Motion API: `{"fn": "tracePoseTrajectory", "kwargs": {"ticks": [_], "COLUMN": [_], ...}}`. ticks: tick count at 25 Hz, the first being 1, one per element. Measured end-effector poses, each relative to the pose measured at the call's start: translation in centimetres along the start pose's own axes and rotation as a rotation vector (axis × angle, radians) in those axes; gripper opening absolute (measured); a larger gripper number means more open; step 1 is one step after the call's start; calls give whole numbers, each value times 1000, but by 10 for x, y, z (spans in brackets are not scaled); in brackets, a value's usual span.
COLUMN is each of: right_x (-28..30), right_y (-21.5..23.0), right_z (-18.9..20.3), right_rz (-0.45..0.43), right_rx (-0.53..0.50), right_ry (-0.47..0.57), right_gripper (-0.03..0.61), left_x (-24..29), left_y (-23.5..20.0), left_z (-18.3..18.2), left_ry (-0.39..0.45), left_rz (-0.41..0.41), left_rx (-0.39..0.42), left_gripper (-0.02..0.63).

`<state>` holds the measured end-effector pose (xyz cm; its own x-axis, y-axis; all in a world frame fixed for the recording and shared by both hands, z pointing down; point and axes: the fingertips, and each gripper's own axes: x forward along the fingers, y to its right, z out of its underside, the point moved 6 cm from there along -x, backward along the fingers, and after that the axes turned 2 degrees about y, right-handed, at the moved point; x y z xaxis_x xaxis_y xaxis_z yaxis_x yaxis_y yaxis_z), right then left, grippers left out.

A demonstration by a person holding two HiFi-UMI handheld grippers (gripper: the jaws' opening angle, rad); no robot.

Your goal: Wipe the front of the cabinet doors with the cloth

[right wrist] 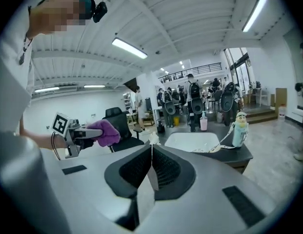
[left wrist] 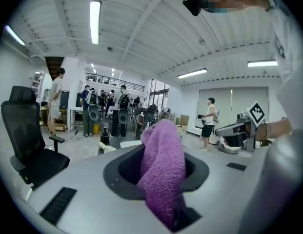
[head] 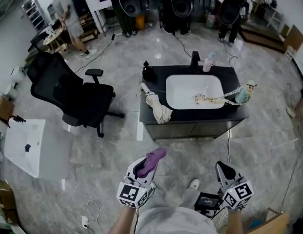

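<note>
Two tools hang at six o'clock of the cabinet (head: 190,129): left tool (head: 143,168) clamps the purple cloth (head: 154,160); right tool (head: 222,169) is closed, empty.

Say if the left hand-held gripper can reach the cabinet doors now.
Probably not yet: the left hand-held gripper with the cloth is short of the cabinet doors; only floor between.

Left claw (head: 140,168) and right claw (head: 222,168) are grey (black-and-white marker cubes); shirt white.
</note>
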<state>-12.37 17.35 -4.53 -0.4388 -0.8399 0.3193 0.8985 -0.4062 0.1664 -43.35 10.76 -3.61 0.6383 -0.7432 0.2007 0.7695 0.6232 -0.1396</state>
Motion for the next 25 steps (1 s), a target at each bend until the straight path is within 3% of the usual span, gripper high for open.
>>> {"fn": "tracePoseTrajectory", "kwargs": {"ticks": [5,9,14,17,22,25], "right_x": [-46,-68,-75,-72,-66,-54], "right_y": [-6,-13,-17,-27,-53,-63], "right_z": [-32,-54,-71,-85,-95,-92], "right_rz": [67,65,44,30,20,0], "right_rx": [14,-14,-51,-38,-19,-16], "right_ry": [125,136,182,239,310,314], "right_gripper": [28,28,28,28,28,26], "left_x": [-26,-43,-45,-49,-65,-69], "left_y": [23,53,82,88,81,68], "left_z": [-22,-51,-70,-77,-87,-86], "left_ry": [8,25,127,153,150,157], "left_rz": [25,23,-22,-3,45,38], "left_rx": [32,63,-26,-45,13,-18], "left_gripper": [117,117,118,118,118,118]}}
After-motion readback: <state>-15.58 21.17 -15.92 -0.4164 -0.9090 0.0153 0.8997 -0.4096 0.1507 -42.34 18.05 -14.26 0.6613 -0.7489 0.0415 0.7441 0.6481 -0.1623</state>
